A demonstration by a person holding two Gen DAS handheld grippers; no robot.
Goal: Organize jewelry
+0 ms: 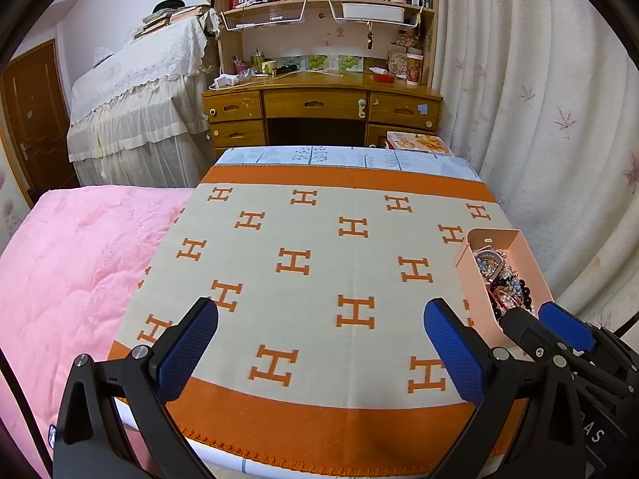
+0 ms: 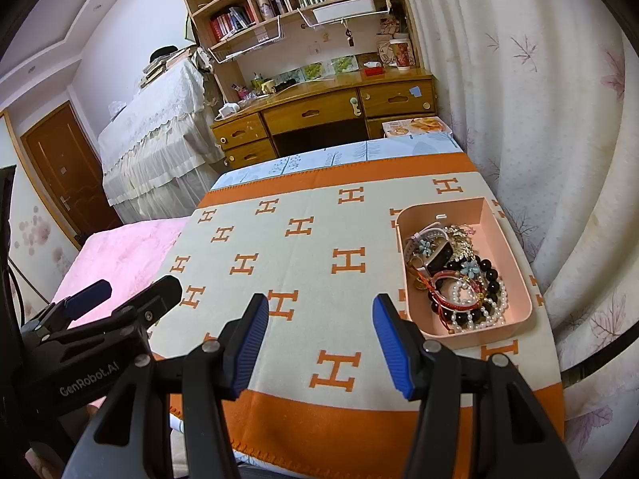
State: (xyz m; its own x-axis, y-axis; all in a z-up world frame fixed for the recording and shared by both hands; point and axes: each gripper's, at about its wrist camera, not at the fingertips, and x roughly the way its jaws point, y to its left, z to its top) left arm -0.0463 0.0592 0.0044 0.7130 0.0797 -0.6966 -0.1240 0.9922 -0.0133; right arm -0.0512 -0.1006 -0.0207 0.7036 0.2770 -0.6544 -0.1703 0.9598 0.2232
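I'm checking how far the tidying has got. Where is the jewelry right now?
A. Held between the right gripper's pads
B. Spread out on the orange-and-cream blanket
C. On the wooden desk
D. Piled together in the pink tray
D: the jewelry, beads, pearls and a watch, lies heaped in the pink tray, while the blanket shows none and both grippers are open and hold nothing.

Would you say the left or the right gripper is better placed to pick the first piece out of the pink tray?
Probably the right gripper: its open jaws sit just beside the pink tray of jewelry, while the left gripper faces bare blanket.
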